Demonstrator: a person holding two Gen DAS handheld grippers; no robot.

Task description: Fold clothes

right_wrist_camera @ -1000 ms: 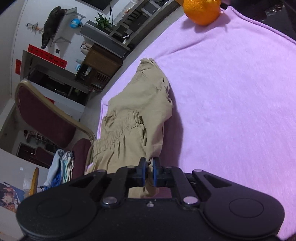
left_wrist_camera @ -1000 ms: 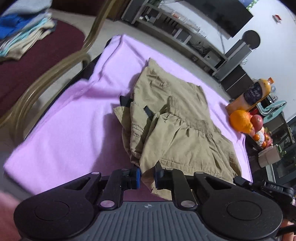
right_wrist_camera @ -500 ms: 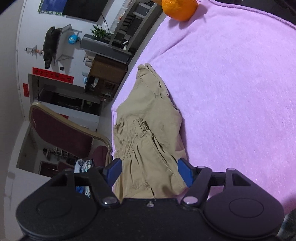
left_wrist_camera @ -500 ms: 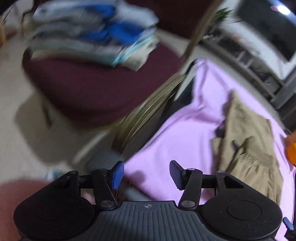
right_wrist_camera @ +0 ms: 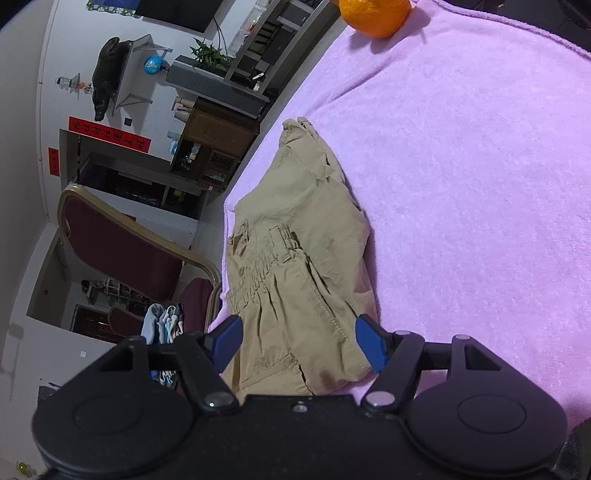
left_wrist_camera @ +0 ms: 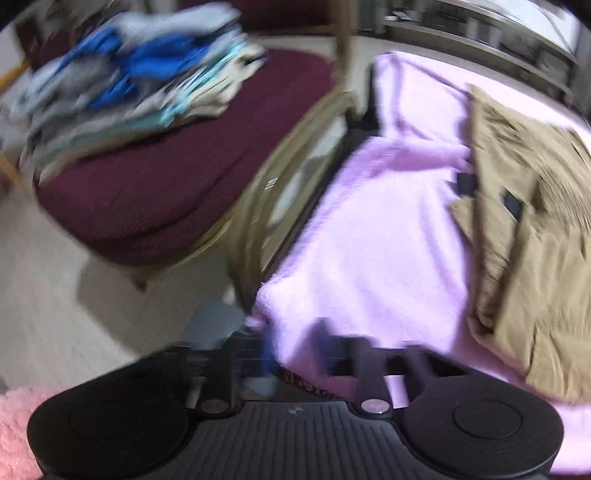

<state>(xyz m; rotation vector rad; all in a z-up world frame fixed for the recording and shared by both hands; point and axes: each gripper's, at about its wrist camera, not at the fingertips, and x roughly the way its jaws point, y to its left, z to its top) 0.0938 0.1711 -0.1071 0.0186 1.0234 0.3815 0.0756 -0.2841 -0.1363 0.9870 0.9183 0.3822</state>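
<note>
Khaki trousers, folded into a loose bundle, are shown lying on a pink cloth that covers the worktop. In the right wrist view the bundle is seen running from the centre toward 6 o'clock, its near end lying between the two blue pads of the right gripper. That gripper's jaws are held wide apart, and neither pad is seen pressing on the fabric. An orange fruit is seen at 12 o'clock, resting on the cloth well apart from the trousers. A maroon chair with a gilt frame stands beside the worktop at 9 o'clock.

The left wrist view is heavily blurred. There the trousers are found at 3 o'clock, with bare cloth between them and the left gripper, which is placed at 6 o'clock over the near corner of the cloth. Its jaws have just been closing; the fingers are smeared, but they appear drawn together, and nothing can be made out between them. A stack of folded clothes in blue, white and pale green is seen at 10 o'clock, resting on the maroon seat of the chair. A pink fleecy sleeve is visible at 8 o'clock.
</note>
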